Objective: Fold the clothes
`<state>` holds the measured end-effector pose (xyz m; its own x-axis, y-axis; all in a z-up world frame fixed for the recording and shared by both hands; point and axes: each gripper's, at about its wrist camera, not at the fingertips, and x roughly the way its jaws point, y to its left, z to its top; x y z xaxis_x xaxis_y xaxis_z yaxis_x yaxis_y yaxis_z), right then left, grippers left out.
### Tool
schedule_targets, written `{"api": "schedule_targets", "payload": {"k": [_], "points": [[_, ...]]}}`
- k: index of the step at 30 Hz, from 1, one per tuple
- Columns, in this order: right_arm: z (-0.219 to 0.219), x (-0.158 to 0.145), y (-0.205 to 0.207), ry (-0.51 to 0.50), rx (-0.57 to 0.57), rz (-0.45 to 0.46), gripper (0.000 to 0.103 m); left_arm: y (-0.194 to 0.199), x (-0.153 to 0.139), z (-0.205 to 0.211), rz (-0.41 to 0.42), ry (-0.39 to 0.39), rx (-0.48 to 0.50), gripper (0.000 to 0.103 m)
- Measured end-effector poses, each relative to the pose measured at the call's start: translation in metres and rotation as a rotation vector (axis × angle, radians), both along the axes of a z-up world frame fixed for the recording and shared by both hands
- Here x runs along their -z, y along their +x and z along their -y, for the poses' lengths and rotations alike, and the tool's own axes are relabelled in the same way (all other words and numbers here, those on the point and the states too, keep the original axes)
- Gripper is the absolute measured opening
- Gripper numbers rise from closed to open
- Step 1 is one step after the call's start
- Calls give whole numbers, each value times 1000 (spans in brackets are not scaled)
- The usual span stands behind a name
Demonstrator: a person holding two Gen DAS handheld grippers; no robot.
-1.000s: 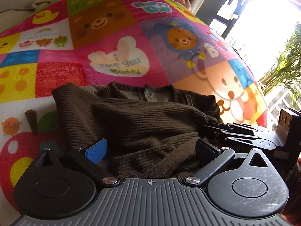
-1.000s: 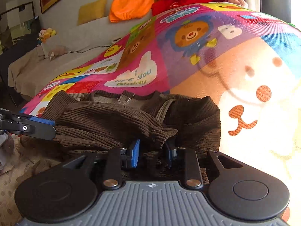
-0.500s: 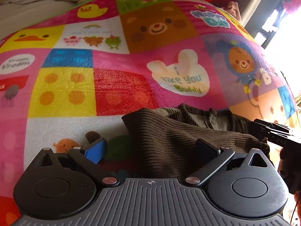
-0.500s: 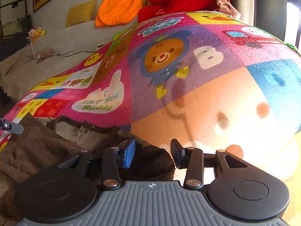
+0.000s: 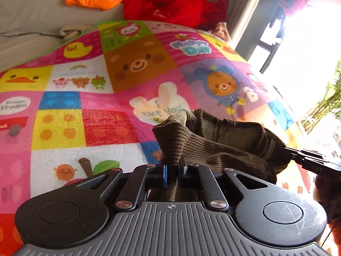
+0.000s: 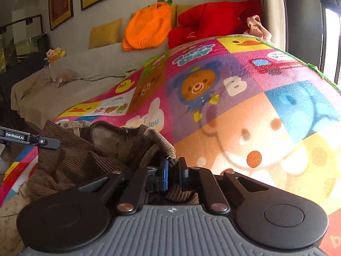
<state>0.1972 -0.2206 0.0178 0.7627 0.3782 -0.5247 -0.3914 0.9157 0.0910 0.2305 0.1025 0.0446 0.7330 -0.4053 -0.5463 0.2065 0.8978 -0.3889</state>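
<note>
A brown corduroy garment [image 5: 223, 147] hangs bunched between my two grippers above a colourful cartoon play mat [image 5: 85, 98]. My left gripper [image 5: 173, 168] is shut on one edge of the garment. My right gripper [image 6: 173, 171] is shut on another edge of the garment [image 6: 85, 157]. In the left wrist view the right gripper's fingers [image 5: 313, 162] reach in from the right against the cloth. In the right wrist view the left gripper's finger [image 6: 32, 139] shows at the left by the cloth.
The mat [image 6: 245, 106] lies beside a white sofa [image 6: 64, 85]. On the sofa are an orange plush [image 6: 149, 27], a red plush [image 6: 208, 21] and yellow cushions [image 6: 104, 33]. A bright window [image 5: 309, 53] is at the right.
Both grippers were open over the garment lying on the mat. Both have closed on its edges and raised it off the mat, and the views have tilted up.
</note>
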Motion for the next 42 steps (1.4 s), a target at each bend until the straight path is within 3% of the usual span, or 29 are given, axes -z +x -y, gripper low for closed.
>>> {"api": "schedule_targets", "payload": {"k": [5,8,11,13,17,19,21,24,26,28,31,35,36,37,38,39,42], "points": [[25,-13,-86,43,-27,35,8,-78,-13,-1,52,-15,57,9],[34,3,-132,55,-33,0,8,-120,11,-2,11,-9,77,14],[38,32,-163,29,-42,-60,9,-152,38,-8,-44,0,87,23],[38,51,-182,0,-50,-91,10,-170,50,-12,-81,-4,93,39],[50,68,-211,-74,-35,-134,23,-199,55,-27,-100,-56,106,63],[62,64,-218,-43,-11,-140,35,-205,54,-38,-91,-126,107,85],[76,57,-222,18,16,-128,62,-207,52,-47,-72,-243,106,93],[90,46,-216,156,39,-109,76,-195,52,-46,-76,-345,93,95],[94,43,-207,249,54,-101,80,-180,57,-33,-115,-320,68,96],[88,47,-192,261,69,-96,80,-169,67,-21,-153,-291,66,96],[72,56,-178,233,73,-98,80,-157,79,-7,-173,-281,50,96],[52,66,-167,201,66,-95,79,-148,79,7,-130,-250,8,95],[47,68,-164,193,64,-94,67,-147,77,10,-128,-221,4,81],[43,71,-161,185,62,-93,54,-146,75,14,-126,-192,0,47],[38,73,-159,176,61,-92,24,-146,69,16,-122,-172,4,32],[31,68,-162,147,62,-77,13,-147,64,19,-117,-152,8,19],[32,51,-181,148,42,-43,11,-165,32,19,-37,-113,40,14]]}}
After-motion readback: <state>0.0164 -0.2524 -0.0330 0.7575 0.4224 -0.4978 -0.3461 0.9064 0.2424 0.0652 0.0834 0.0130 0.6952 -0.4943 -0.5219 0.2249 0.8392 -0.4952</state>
